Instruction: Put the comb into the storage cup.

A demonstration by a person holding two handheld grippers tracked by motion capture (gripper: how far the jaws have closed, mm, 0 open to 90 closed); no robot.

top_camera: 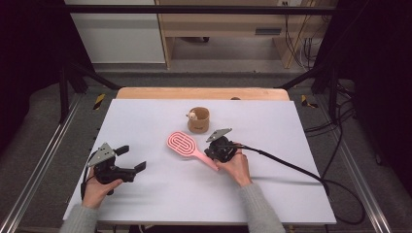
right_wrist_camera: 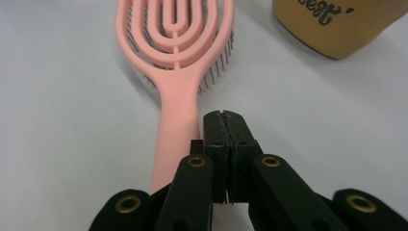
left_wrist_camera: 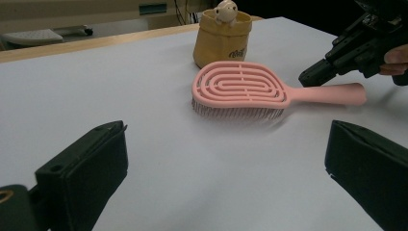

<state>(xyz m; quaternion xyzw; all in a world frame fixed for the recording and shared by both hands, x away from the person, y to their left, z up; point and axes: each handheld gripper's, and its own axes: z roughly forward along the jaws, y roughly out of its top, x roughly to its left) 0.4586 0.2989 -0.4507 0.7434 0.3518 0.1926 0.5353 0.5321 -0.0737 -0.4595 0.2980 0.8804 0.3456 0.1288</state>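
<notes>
Shut right gripper [right_wrist_camera: 225, 118] — beside hairbrush [right_wrist_camera: 175, 57]

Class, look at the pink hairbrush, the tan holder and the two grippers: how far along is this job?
Done: nothing yet; the pink hairbrush lies bristles-down on the table. In hand: the right gripper, jaws shut together, is beside its handle, gripping nothing. Left: grasping it, perhaps for the tan holder; the left gripper waits open.
</notes>
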